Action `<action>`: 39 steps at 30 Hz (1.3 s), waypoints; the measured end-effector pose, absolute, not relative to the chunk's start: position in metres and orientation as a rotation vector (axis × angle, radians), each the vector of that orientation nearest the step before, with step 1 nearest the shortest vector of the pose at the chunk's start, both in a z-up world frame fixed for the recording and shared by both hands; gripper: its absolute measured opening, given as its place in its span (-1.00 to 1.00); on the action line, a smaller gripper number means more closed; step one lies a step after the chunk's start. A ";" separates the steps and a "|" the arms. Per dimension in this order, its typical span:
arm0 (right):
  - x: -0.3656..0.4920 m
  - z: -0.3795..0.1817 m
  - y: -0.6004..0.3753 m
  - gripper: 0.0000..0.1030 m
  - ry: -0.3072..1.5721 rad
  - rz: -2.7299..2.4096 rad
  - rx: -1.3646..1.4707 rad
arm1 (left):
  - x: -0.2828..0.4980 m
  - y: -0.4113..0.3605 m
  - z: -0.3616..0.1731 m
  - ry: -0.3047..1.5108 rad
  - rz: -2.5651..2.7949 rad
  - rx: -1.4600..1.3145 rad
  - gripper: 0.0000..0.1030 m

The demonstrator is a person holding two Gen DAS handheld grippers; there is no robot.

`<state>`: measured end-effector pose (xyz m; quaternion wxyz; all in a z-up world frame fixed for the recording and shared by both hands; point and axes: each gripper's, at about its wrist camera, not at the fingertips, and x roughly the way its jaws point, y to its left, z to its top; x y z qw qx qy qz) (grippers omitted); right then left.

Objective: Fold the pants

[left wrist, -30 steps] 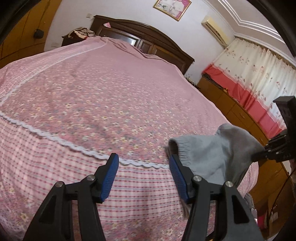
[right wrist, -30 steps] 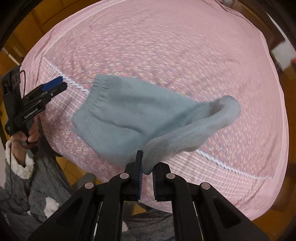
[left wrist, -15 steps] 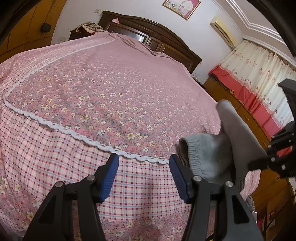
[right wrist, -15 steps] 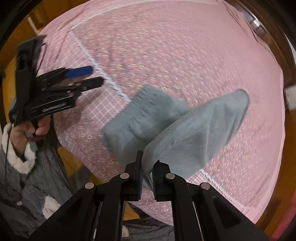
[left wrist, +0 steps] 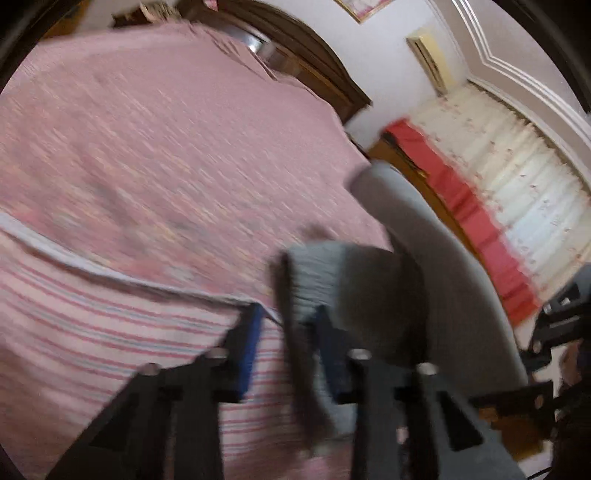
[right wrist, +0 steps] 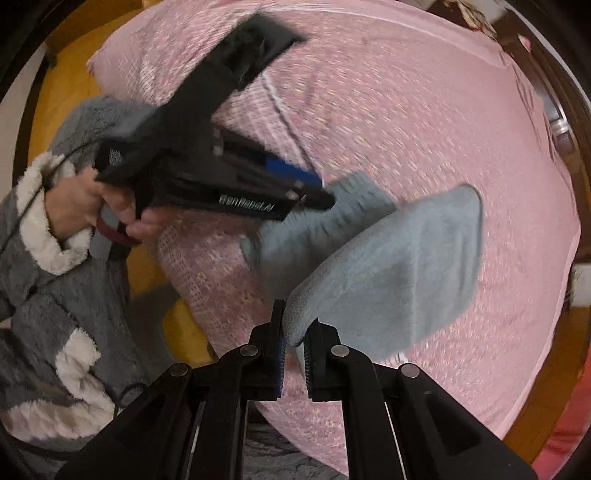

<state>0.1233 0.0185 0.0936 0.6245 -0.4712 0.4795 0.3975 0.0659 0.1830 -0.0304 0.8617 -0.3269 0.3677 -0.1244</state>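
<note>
- Grey fleece: one pair of pants (right wrist: 391, 266), held up in the air over the foot end of the bed, not lying flat. One part hangs as a folded flap near the right wrist camera, the elastic waistband end (left wrist: 314, 273) reaches toward the left claw.
- Two claws, both black with blue pads.
- Right claw (right wrist: 294, 354): jaws pressed nearly together, pinching an edge of the pants between the pads.
- Left claw (left wrist: 286, 347): jaws have just been closing, waistband edge sits between the pads. Left wrist view is motion-blurred, so whether the pads already press on the cloth I cannot tell. In the right wrist view its tip (right wrist: 314, 192) sits right at the waistband.
- One hand (right wrist: 85, 206) visible, gripping the left claw handle; fuzzy grey sleeve with white cuff (right wrist: 40, 229).
- Writing: white lettering on the side of the left claw body, blurred; not readable with confidence.
- Surface: one bed (left wrist: 155, 147) under a pink floral bedspread, white lace strip across it, striped/checked pink band below the lace.
- Room: dark wood headboard (left wrist: 306, 48), one framed picture (left wrist: 364, 9) above it, one wall air conditioner (left wrist: 430, 59), cream floral curtain with red lower band (left wrist: 517, 192), yellow-brown wood floor (right wrist: 74, 99).
</note>
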 end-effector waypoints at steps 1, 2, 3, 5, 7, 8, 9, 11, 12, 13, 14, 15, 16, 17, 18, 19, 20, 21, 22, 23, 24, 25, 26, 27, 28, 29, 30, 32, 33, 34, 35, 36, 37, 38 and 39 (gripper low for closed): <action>0.126 0.097 0.013 -0.82 1.088 0.913 -1.068 | 0.070 0.177 -0.034 0.785 -0.277 -0.693 -0.65; 0.127 0.102 0.009 -0.82 1.072 0.920 -1.057 | 0.072 0.175 -0.035 0.783 -0.265 -0.684 -0.65; 0.124 0.104 0.009 -0.82 1.057 0.935 -1.062 | 0.073 0.174 -0.035 0.777 -0.261 -0.679 -0.65; 0.107 0.105 0.020 -0.82 1.004 0.985 -1.116 | 0.074 0.178 -0.036 0.774 -0.269 -0.712 -0.65; 0.091 0.096 0.037 -0.82 0.995 1.026 -1.173 | 0.075 0.186 -0.041 0.773 -0.283 -0.775 -0.65; 0.086 0.089 0.046 -0.82 0.995 1.037 -1.199 | 0.075 0.190 -0.044 0.771 -0.288 -0.802 -0.65; 0.082 0.082 0.053 -0.82 0.994 1.046 -1.223 | 0.074 0.193 -0.045 0.769 -0.289 -0.817 -0.65; 0.080 0.066 0.064 -0.82 1.001 1.057 -1.252 | 0.072 0.197 -0.045 0.764 -0.285 -0.808 -0.65; 0.082 0.060 0.067 -0.82 1.003 1.054 -1.258 | 0.071 0.198 -0.045 0.762 -0.283 -0.805 -0.65; 0.085 0.055 0.070 -0.82 1.005 1.051 -1.263 | 0.070 0.199 -0.046 0.763 -0.281 -0.803 -0.66; 0.089 0.051 0.072 -0.82 1.007 1.054 -1.266 | 0.070 0.200 -0.048 0.763 -0.284 -0.812 -0.66; 0.092 0.047 0.072 -0.82 1.013 1.058 -1.265 | 0.073 0.194 -0.051 0.765 -0.287 -0.824 -0.66; 0.096 0.045 0.071 -0.82 1.020 1.069 -1.263 | 0.074 0.192 -0.054 0.767 -0.293 -0.838 -0.68; 0.098 0.043 0.069 -0.81 1.020 1.089 -1.263 | 0.072 0.192 -0.057 0.767 -0.300 -0.850 -0.69; 0.097 0.041 0.067 -0.81 0.999 1.125 -1.272 | 0.070 0.194 -0.059 0.769 -0.309 -0.858 -0.71; 0.093 0.041 0.063 -0.81 0.978 1.158 -1.275 | 0.066 0.199 -0.058 0.774 -0.309 -0.863 -0.71; 0.090 0.039 0.059 -0.81 0.971 1.198 -1.274 | 0.061 0.206 -0.056 0.774 -0.302 -0.871 -0.71; 0.089 0.035 0.057 -0.81 0.974 1.221 -1.278 | 0.055 0.216 -0.053 0.765 -0.286 -0.882 -0.71; 0.088 0.032 0.055 -0.81 0.967 1.225 -1.287 | 0.046 0.227 -0.048 0.744 -0.262 -0.890 -0.62; 0.086 0.028 0.055 -0.80 0.943 1.220 -1.299 | 0.034 0.238 -0.041 0.712 -0.239 -0.886 -0.56; 0.085 0.027 0.054 -0.79 0.922 1.208 -1.293 | 0.024 0.248 -0.033 0.676 -0.218 -0.875 -0.48; 0.085 0.030 0.051 -0.78 0.908 1.190 -1.256 | 0.019 0.255 -0.025 0.652 -0.196 -0.867 -0.48; 0.086 0.041 0.043 -0.78 0.910 1.169 -1.175 | 0.016 0.260 -0.017 0.638 -0.176 -0.854 -0.48; 0.088 0.059 0.029 -0.78 0.914 1.190 -1.054 | 0.015 0.260 -0.008 0.629 -0.172 -0.830 -0.48; 0.090 0.076 0.016 -0.78 0.919 1.231 -0.949 | 0.012 0.258 0.003 0.621 -0.168 -0.798 -0.48; 0.095 0.099 -0.004 -0.75 0.925 1.280 -0.813 | 0.008 0.255 0.012 0.612 -0.160 -0.774 -0.48; 0.101 0.115 -0.021 -0.68 0.930 1.300 -0.716 | 0.006 0.249 0.023 0.601 -0.159 -0.746 -0.48; 0.127 0.145 -0.058 -0.45 0.929 1.329 -0.479 | 0.004 0.233 0.042 0.596 -0.179 -0.711 -0.48; 0.137 0.149 -0.068 -0.45 0.931 1.343 -0.403 | 0.004 0.223 0.051 0.592 -0.198 -0.698 -0.48; 0.151 0.148 -0.078 -0.47 0.944 1.359 -0.301 | 0.007 0.212 0.059 0.591 -0.223 -0.687 -0.48; 0.168 0.140 -0.086 -0.58 0.976 1.377 -0.188 | 0.011 0.199 0.066 0.592 -0.262 -0.673 -0.48; 0.183 0.126 -0.091 -0.68 1.011 1.393 -0.091 | 0.017 0.182 0.071 0.596 -0.310 -0.651 -0.48; 0.192 0.115 -0.091 -0.79 1.036 1.395 -0.043 | 0.023 0.169 0.073 0.611 -0.344 -0.622 -0.51; 0.202 0.095 -0.090 -0.80 1.068 1.384 -0.019 | 0.029 0.154 0.071 0.640 -0.366 -0.581 -0.53; 0.209 0.083 -0.087 -0.80 1.085 1.365 -0.025 | 0.034 0.142 0.063 0.681 -0.360 -0.530 -0.62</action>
